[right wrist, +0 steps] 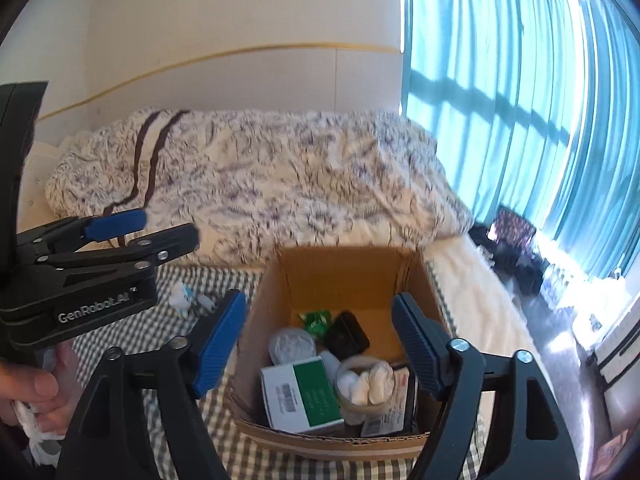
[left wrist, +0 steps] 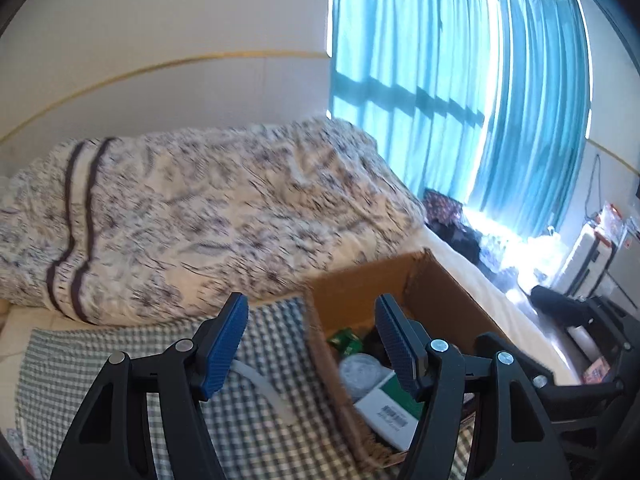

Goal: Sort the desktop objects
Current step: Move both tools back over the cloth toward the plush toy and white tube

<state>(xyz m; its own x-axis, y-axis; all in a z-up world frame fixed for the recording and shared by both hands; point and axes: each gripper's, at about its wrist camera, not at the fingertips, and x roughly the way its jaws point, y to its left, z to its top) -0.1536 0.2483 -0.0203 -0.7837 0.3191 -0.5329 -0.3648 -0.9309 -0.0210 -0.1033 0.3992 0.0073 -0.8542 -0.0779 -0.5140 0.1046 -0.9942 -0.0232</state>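
Since both hand-held grippers stand with their jaws spread and nothing between them, the step in hand looks like the gap between one drop and the next pick. The right hand-held gripper hovers above the cardboard box, which sits on a checked cloth and already holds a green-and-white carton, a jar of white wads, a black case, a green packet and a round white lid. The carton's print is too blurred to read. The left hand-held gripper, marked "GenRobot.AI", hangs left of the box over the cloth. Next, I judge, a jaw must drop toward the crumpled white scrap still lying on the cloth. Beyond lie a patterned quilt and teal curtains.
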